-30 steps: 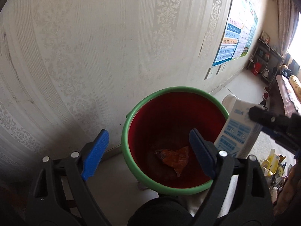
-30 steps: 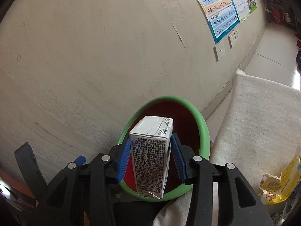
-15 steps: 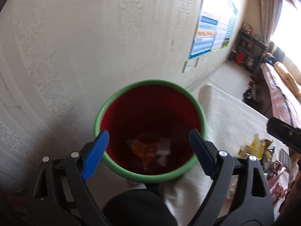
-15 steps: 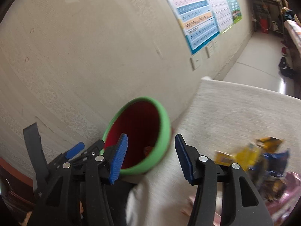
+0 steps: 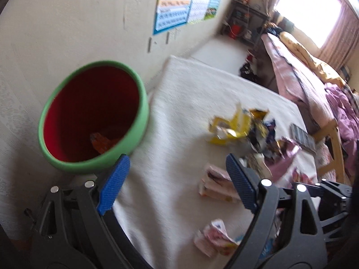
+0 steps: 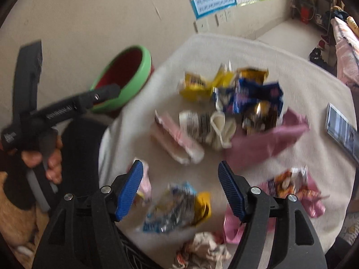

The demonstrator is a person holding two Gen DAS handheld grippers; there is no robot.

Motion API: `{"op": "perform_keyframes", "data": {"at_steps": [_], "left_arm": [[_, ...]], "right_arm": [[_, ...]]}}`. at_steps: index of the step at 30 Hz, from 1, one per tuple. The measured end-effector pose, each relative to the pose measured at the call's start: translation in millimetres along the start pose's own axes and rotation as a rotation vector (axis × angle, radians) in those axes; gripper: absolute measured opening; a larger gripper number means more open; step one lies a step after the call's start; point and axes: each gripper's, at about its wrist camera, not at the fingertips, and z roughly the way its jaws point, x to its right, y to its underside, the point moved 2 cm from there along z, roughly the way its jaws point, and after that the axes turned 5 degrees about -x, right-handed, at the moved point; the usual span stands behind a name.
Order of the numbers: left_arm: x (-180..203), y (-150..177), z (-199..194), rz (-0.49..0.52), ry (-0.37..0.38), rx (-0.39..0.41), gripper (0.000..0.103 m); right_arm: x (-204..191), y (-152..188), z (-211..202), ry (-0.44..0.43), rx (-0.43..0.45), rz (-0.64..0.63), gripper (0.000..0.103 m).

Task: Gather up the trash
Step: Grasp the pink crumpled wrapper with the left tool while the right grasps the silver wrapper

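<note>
White-clothed table (image 6: 258,51) by the wall: we find our right gripper (image 6: 180,190), jaws just widened, and left gripper (image 5: 177,179) both spread and empty, the bin (image 5: 143,109) at ten o'clock holding an orange wrapper (image 5: 101,142), the wrapper pile (image 6: 235,103) uncollected.

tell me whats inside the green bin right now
In the left wrist view, the green bin shows an orange wrapper low on its red inside. The near rim hides the rest of the bottom, so any other contents cannot be seen.
</note>
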Motion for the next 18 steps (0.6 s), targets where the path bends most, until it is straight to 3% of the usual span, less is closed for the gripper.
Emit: {"op": "perform_keyframes", "data": {"at_steps": [5, 8, 10, 14, 18], "left_arm": [[19.3, 37.0, 4.7, 0.074, 0.046, -0.147, 0.085], [22.0, 50.7, 4.2, 0.072, 0.055, -0.183, 0.085], [22.3, 53.4, 4.7, 0.065, 0.052, -0.184, 0.085], [24.3, 55.6, 7.3, 0.063, 0.065, -0.208, 0.085], [33.1, 62.5, 15.1, 0.078, 0.099, -0.268, 0.085]], "right_arm": [[2.9, 16.3, 27.6, -0.025, -0.122, 0.037, 0.068], [0.9, 24.7, 45.3, -0.007, -0.207, 0.034, 0.068], [1.3, 29.2, 52.3, -0.002, -0.238, 0.029, 0.059], [1.3, 23.2, 36.7, -0.012, -0.170, 0.018, 0.047], [15.0, 9.5, 5.0, -0.022, -0.004, 0.069, 0.044]]}}
